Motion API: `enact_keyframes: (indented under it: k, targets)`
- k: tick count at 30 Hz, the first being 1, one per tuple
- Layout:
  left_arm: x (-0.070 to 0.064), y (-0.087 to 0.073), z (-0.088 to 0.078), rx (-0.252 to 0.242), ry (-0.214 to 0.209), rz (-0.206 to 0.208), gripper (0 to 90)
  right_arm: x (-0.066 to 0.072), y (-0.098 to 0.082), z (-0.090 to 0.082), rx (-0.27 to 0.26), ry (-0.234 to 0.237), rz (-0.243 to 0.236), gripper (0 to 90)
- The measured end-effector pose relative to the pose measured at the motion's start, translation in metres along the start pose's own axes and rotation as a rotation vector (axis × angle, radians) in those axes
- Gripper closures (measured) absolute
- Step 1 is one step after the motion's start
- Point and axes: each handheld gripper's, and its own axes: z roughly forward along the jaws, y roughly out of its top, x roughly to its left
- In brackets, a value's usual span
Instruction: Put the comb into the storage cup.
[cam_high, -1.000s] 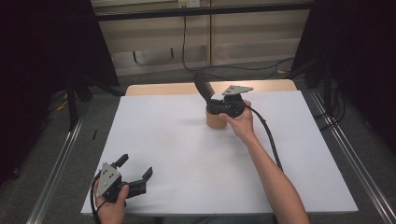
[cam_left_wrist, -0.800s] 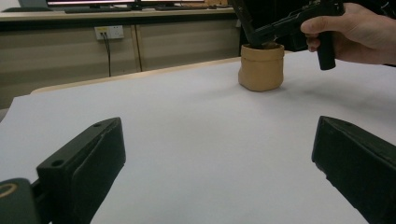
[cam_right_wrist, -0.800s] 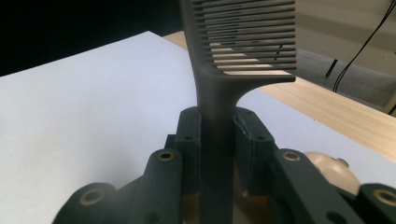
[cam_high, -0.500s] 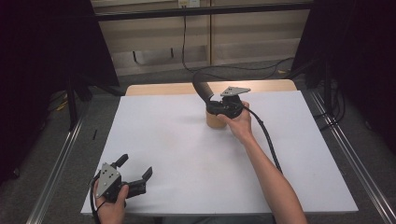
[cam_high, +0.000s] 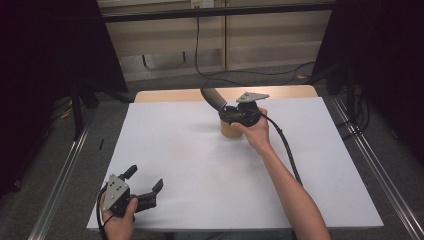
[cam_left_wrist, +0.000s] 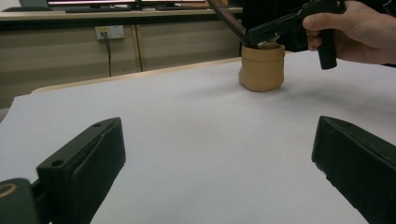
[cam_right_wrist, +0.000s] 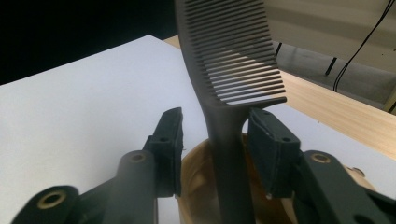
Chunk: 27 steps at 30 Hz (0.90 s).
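A: Where is the comb?
B: It stands handle-down in the tan cup, leaning toward 11 o'clock in the high view. The cup sits on the white tabletop, toward 12 o'clock from its centre.
A: State of the right tongs?
B: Released. The jaws have just been opening; the comb handle stands between them, with a gap to the left pad and close beside the right one. The tongs hang over the cup mouth.
A: And the left tongs?
B: Spread wide, nothing between the jaws, resting at 7 o'clock near the tabletop's front edge, well apart from the cup.
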Motion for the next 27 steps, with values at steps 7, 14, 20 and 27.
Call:
enact_keyframes:
  k: [7,14,20,27]
  targets:
    - [0.0,0.0,0.0,0.0,0.001,0.001,2.8,0.002,0.005,-0.007,-0.001,-0.017,0.0,42.9]
    - [0.0,0.001,0.001,0.0,0.003,-0.001,2.8,0.005,0.006,-0.017,-0.016,-0.014,0.003,35.4]
    - [0.002,0.0,0.002,0.009,0.014,0.001,2.8,0.008,0.006,-0.024,-0.025,-0.011,-0.002,29.2]
    - [0.002,0.0,0.002,0.007,0.015,-0.007,2.8,0.007,0.009,-0.036,-0.05,-0.05,0.001,18.5]
